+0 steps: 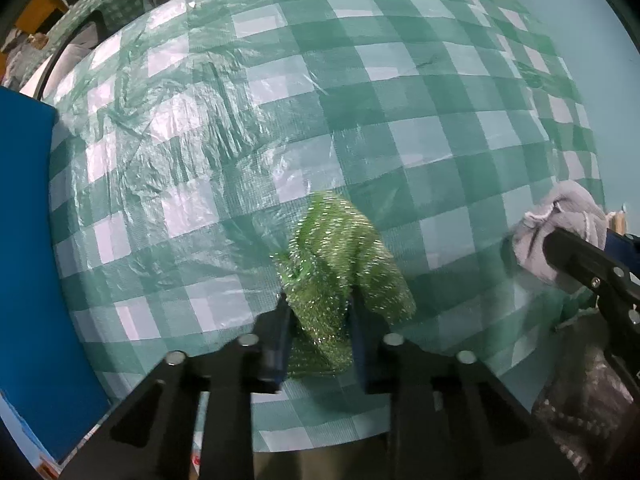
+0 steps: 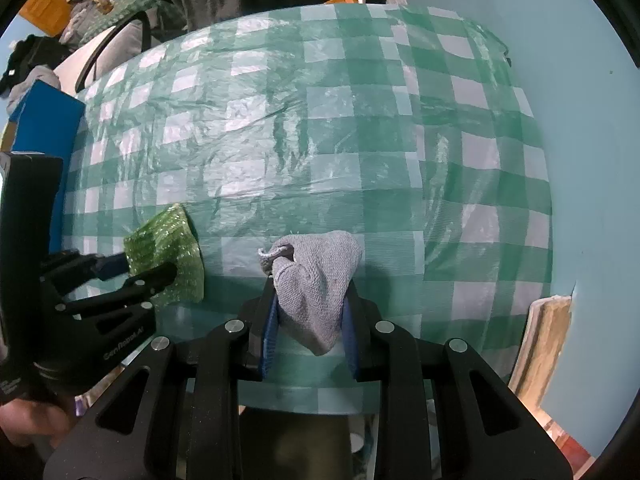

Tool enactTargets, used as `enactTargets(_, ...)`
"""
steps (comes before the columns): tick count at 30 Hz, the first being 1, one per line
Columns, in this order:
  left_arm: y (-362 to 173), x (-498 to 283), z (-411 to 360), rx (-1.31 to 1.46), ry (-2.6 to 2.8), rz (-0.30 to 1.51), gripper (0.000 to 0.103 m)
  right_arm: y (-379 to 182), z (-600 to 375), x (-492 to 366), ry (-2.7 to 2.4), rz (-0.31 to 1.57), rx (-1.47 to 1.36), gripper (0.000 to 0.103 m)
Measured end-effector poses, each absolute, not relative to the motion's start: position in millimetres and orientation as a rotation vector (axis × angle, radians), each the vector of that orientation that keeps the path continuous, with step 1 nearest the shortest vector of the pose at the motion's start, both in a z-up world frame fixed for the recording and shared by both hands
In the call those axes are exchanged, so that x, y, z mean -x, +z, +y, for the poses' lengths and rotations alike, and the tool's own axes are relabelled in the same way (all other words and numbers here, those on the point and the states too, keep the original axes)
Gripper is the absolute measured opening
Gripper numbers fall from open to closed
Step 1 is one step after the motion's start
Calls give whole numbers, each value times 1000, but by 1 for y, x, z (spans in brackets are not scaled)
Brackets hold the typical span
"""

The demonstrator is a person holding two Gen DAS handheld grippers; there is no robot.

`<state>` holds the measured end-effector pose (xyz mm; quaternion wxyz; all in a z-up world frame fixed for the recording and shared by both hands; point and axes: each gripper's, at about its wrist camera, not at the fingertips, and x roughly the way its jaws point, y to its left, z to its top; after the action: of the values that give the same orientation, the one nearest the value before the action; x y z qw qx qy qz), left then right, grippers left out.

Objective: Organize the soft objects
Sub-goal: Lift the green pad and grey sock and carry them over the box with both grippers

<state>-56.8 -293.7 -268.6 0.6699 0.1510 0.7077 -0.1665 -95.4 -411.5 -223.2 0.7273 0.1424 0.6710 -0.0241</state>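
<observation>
Green glittery scrub cloth (image 1: 344, 264) lies on the green-and-white checked tablecloth (image 1: 400, 100), pinched at its near end by the left gripper (image 1: 320, 320), whose jaws appear clamped on it. Beside it, the right gripper (image 2: 310, 312) grips a bunched grey knitted cloth (image 2: 316, 276). A blue box (image 2: 44, 120) stands at the table's left edge.

Home: checked plastic tablecloth (image 2: 360, 128), cluttered background.

Both wrist views look steeply down, close over the checkered tablecloth (image 1: 400, 100). Each shows the other's cloth and gripper.
</observation>
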Motion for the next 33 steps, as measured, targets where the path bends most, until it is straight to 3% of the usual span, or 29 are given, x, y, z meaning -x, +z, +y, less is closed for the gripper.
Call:
enactTargets(13,-231,66,-273,-325,-415,1534,17,-202,-390,88,-29,1435,-287,26)
enactTargets(33,-130,25,-200,-248,-362,1399,17,-142,-345,69,36,1333,-226,26)
